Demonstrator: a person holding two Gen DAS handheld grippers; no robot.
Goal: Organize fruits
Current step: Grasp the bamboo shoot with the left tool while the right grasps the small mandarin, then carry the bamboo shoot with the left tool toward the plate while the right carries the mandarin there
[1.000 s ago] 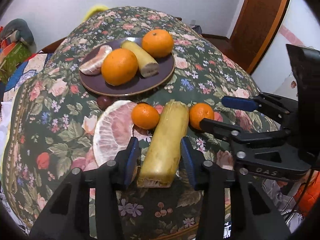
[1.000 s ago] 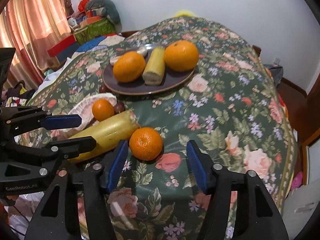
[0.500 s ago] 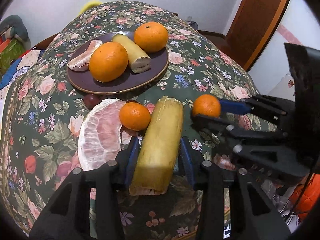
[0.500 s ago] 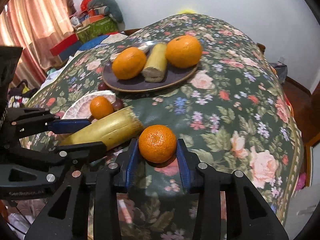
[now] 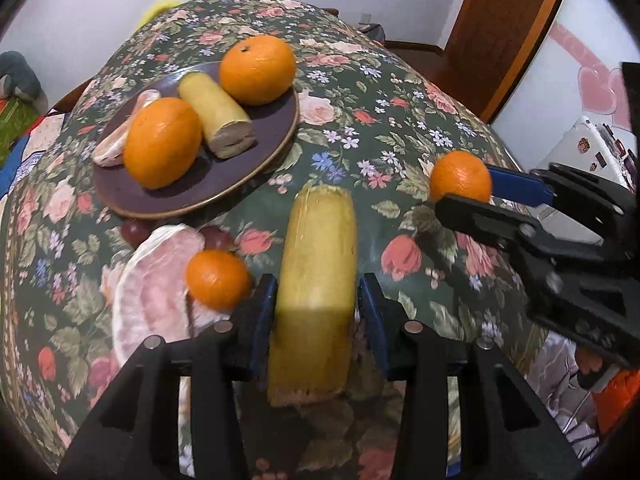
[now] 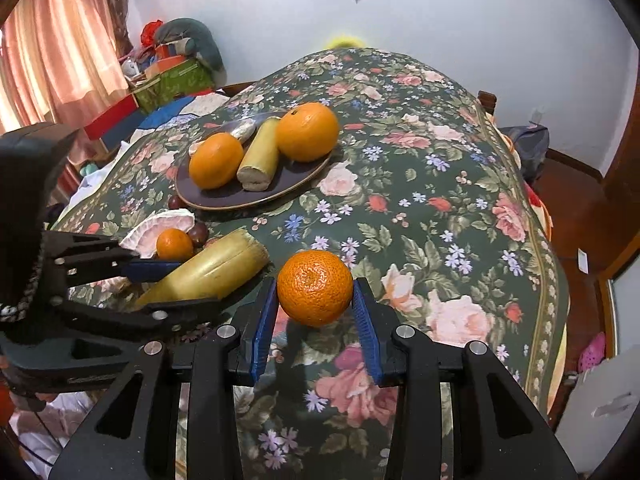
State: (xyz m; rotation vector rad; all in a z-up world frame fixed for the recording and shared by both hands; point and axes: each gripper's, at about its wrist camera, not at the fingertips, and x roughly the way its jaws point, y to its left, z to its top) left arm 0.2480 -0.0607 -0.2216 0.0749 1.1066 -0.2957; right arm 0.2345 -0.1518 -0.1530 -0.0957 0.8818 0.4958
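My left gripper (image 5: 320,300) is shut on a long yellow banana piece (image 5: 318,276), held just above the floral cloth. My right gripper (image 6: 315,300) is shut on a small tangerine (image 6: 315,287), lifted off the cloth; it also shows in the left wrist view (image 5: 460,178). A dark purple plate (image 5: 256,160) further back holds two oranges (image 5: 162,142), a shorter banana piece (image 5: 216,114) and a pomelo segment (image 5: 110,142). On the cloth near the left gripper lie a pomelo wedge (image 5: 152,284) and another tangerine (image 5: 218,278).
Two dark grapes (image 5: 134,230) lie between the plate and the pomelo wedge. The table with the floral cloth (image 6: 440,240) drops off at the right and near edges. Boxes and clutter (image 6: 168,76) stand beyond the table's left side. A wooden door (image 5: 500,32) is at the far right.
Both grippers closed from open: the left on the banana piece, the right on the tangerine. Both then lifted their fruit and moved forward toward the plate.
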